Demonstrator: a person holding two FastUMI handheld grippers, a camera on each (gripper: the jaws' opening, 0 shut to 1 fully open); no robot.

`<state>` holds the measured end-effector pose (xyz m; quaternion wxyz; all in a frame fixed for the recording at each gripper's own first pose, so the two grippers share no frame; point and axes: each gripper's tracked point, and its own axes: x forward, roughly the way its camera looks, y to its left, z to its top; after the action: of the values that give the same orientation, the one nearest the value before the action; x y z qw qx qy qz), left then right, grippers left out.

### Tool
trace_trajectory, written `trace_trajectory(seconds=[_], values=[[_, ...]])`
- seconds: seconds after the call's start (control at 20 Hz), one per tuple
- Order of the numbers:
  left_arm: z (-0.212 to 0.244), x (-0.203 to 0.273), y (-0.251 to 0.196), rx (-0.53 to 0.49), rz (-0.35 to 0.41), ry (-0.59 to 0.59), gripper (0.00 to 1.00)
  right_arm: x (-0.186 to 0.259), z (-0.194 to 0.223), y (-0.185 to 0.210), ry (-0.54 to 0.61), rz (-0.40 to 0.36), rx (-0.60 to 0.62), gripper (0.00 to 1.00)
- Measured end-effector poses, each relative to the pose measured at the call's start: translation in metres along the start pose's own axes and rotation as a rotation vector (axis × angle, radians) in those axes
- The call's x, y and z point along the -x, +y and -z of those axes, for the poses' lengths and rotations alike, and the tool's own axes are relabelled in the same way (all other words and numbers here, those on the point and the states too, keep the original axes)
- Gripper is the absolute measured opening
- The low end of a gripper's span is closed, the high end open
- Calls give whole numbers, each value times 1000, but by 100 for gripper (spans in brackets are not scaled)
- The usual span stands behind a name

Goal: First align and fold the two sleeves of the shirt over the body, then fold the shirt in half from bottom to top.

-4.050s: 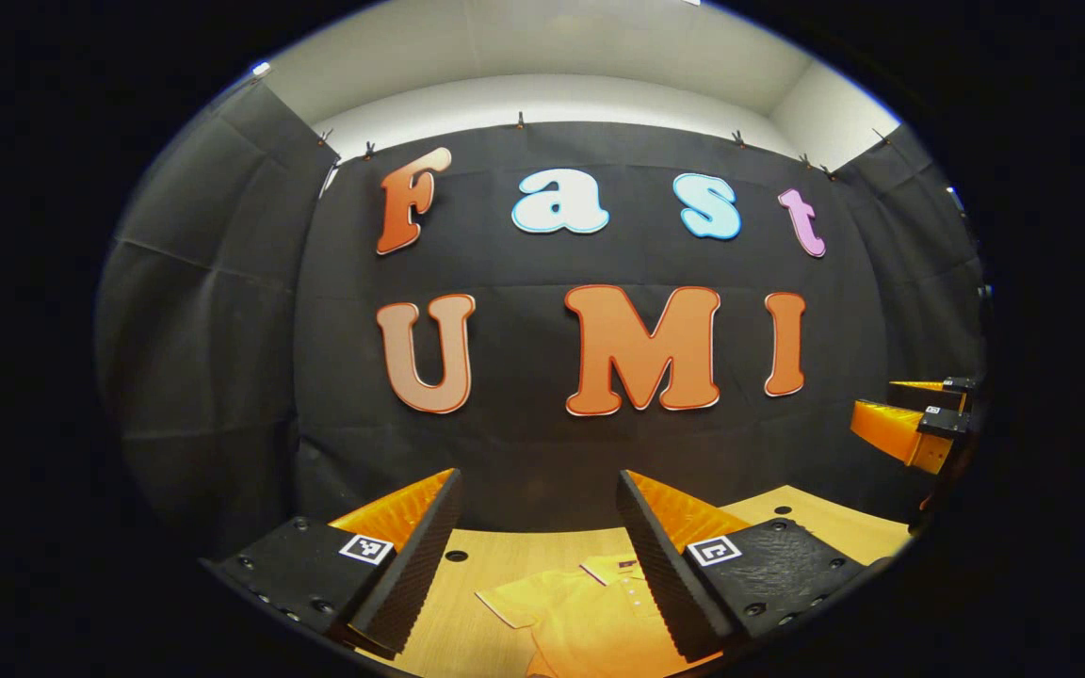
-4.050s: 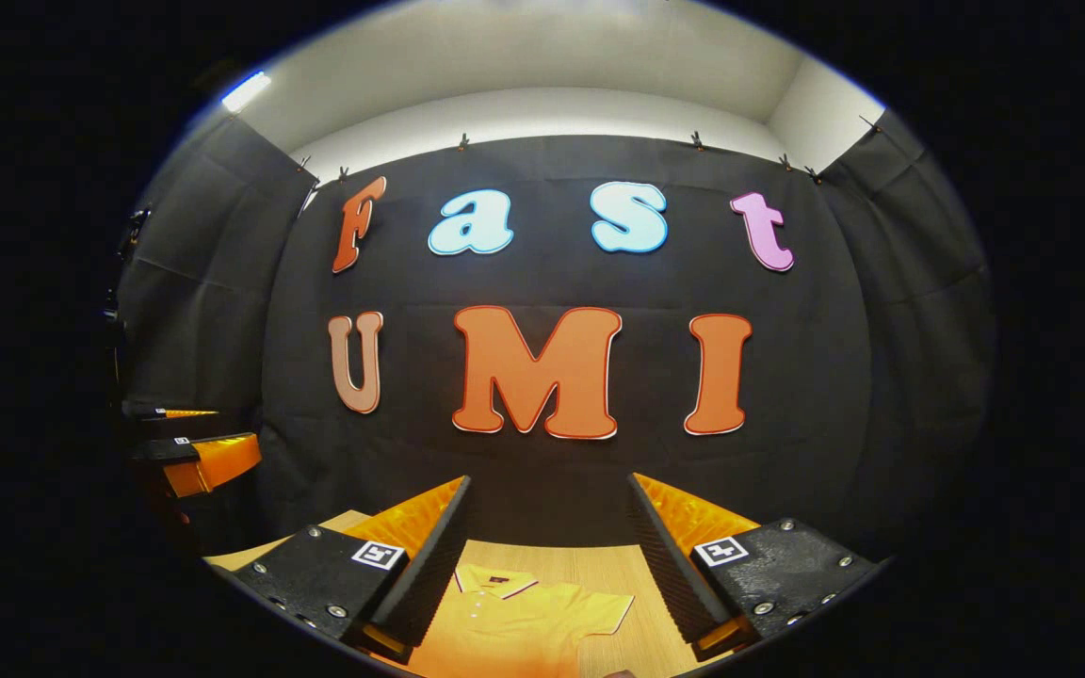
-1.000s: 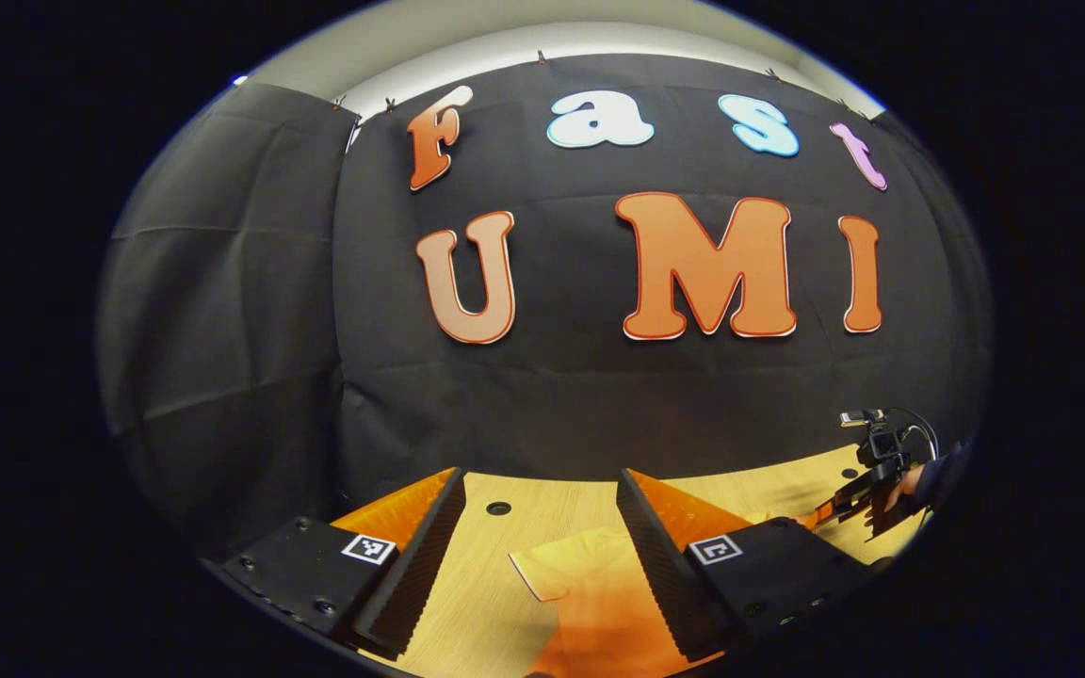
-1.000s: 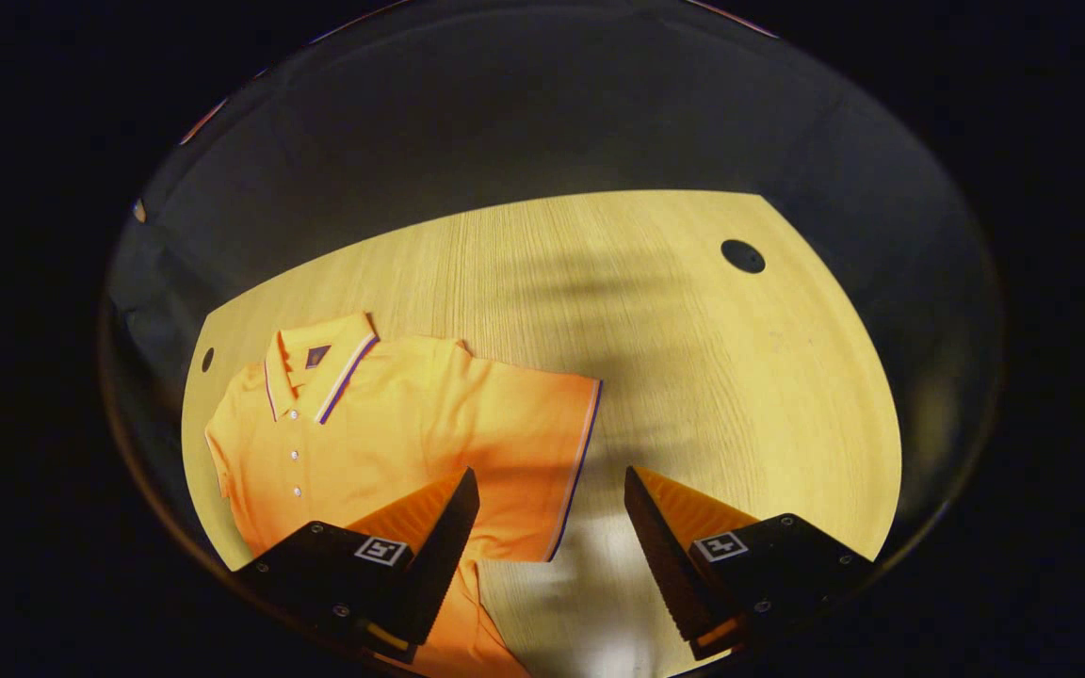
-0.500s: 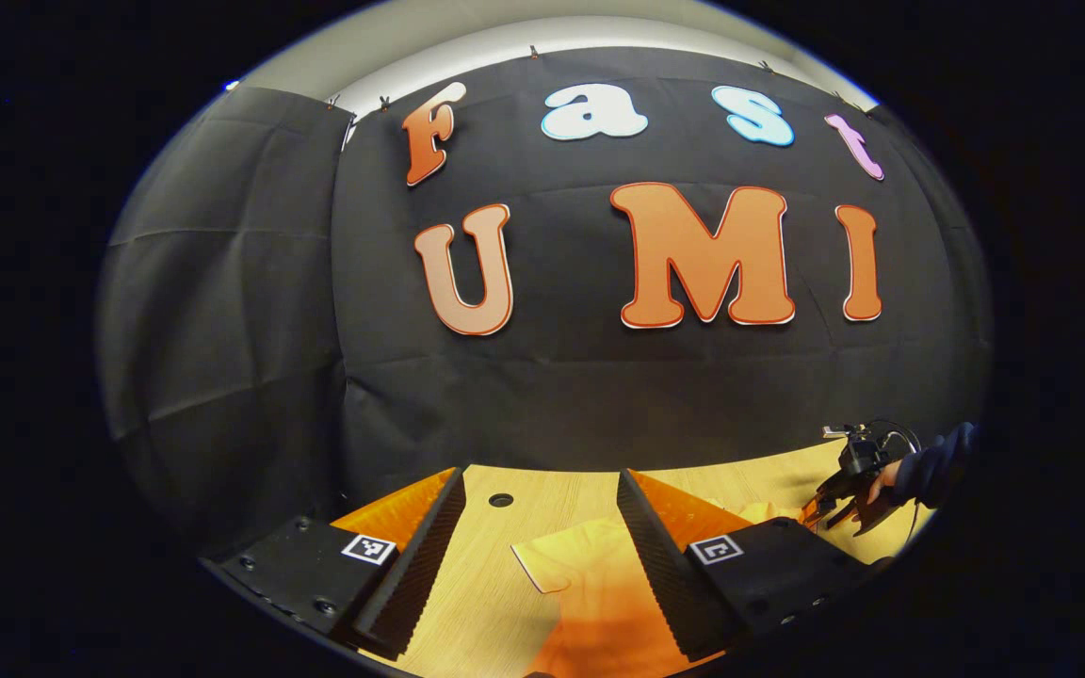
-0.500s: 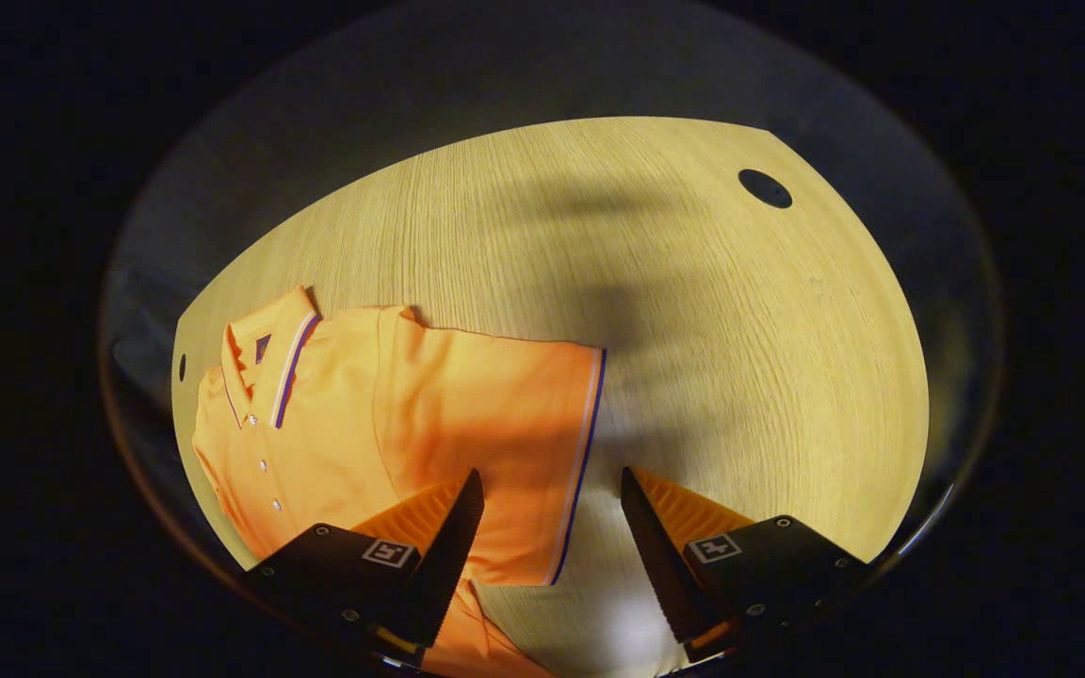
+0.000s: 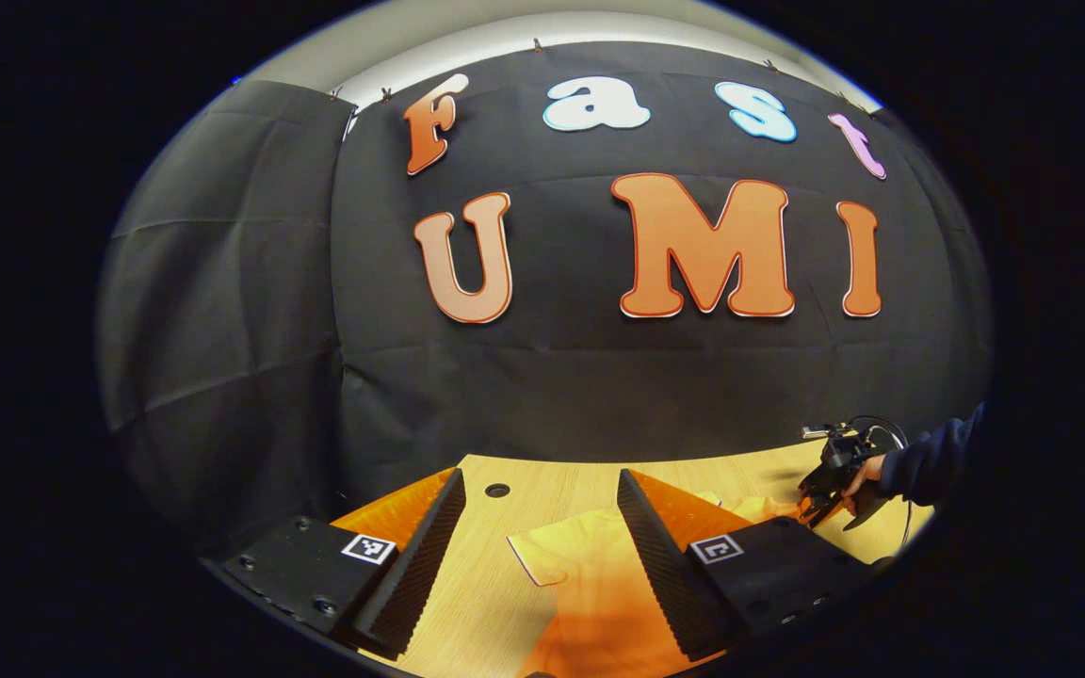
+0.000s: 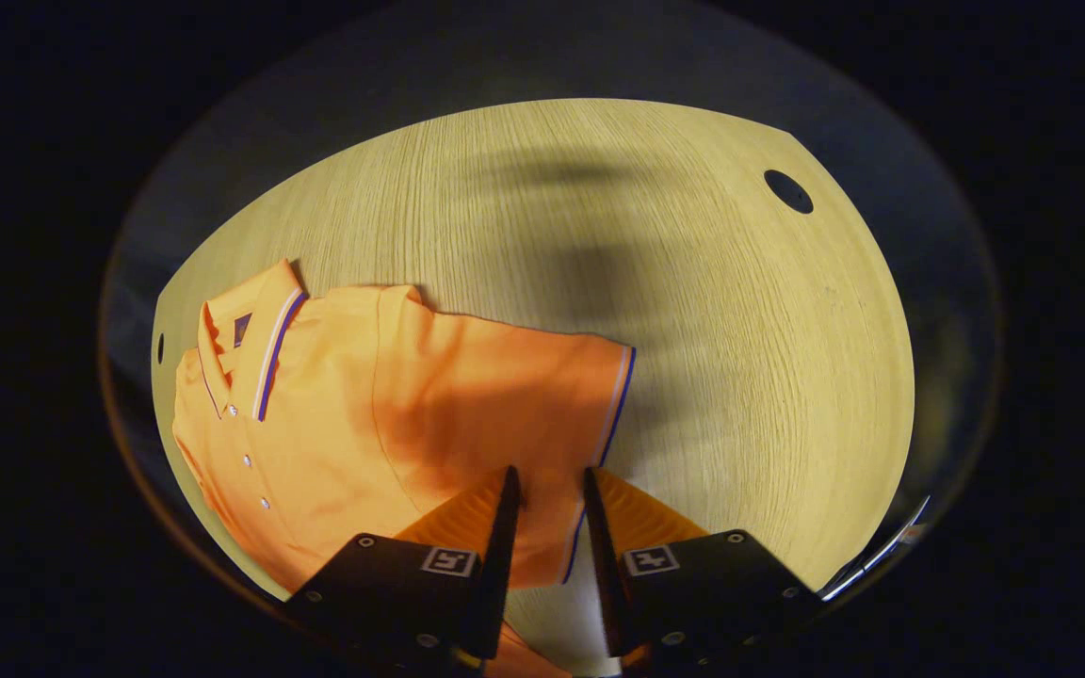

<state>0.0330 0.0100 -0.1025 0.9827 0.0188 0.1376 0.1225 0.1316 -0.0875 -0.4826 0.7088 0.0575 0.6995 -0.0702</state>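
An orange polo shirt [image 8: 335, 414] lies flat on the wooden table [image 8: 693, 282], collar [image 8: 251, 339] to the left in the right gripper view. Its short sleeve [image 8: 524, 395] reaches right and ends in a blue and white trimmed hem. My right gripper [image 8: 549, 476] hangs low over that hem, jaws narrowed to a small gap with the hem's lower corner between them. In the left gripper view my left gripper [image 7: 539, 480] is held wide open above the shirt's other sleeve [image 7: 542, 556], not touching it. The right gripper [image 7: 816, 504] and the hand holding it [image 7: 867, 471] show at the far right.
Black cloth walls close the booth behind and beside the table. A round hole [image 7: 497, 490] sits in the tabletop past the left fingers, another hole [image 8: 787, 191] at the far right corner. Bare wood stretches right of the sleeve [image 8: 769, 377].
My right gripper tipped down from the wall to the table, dropped onto the sleeve hem, and its jaws narrowed in the last half second. The left gripper tilted down slightly and stayed open.
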Motion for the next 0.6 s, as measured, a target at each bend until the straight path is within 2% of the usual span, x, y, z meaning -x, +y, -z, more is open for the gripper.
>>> trace_trajectory(seconds=[0.05, 0.1, 0.15, 0.2, 0.25, 0.3, 0.4, 0.5, 0.6], values=[[0, 2, 1, -3, 2, 1, 98, 1, -1, 1, -2, -24, -30, 28], [2, 4, 3, -3, 5, 1, 98, 2, -1, 1, -2, -52, -66, 20], [6, 6, 5, -2, 6, 2, 98, 1, -7, 2, -13, -88, -111, 20], [7, 9, 8, -1, 7, 5, 98, 2, -9, 7, -42, -114, -180, 5], [9, 10, 10, -1, 5, 7, 98, 5, -5, 13, -27, -144, -190, 5], [9, 12, 13, -1, 5, 6, 98, 9, -2, 10, -47, -124, -195, 5], [9, 14, 17, -1, 4, 3, 98, 21, -13, 19, -122, -135, -165, 5], [11, 15, 20, 8, 4, -3, 98, 42, -15, 39, -148, -176, -131, 5], [14, 14, 26, 24, 4, 1, 98, 50, -16, 53, -167, -182, -93, 5]])
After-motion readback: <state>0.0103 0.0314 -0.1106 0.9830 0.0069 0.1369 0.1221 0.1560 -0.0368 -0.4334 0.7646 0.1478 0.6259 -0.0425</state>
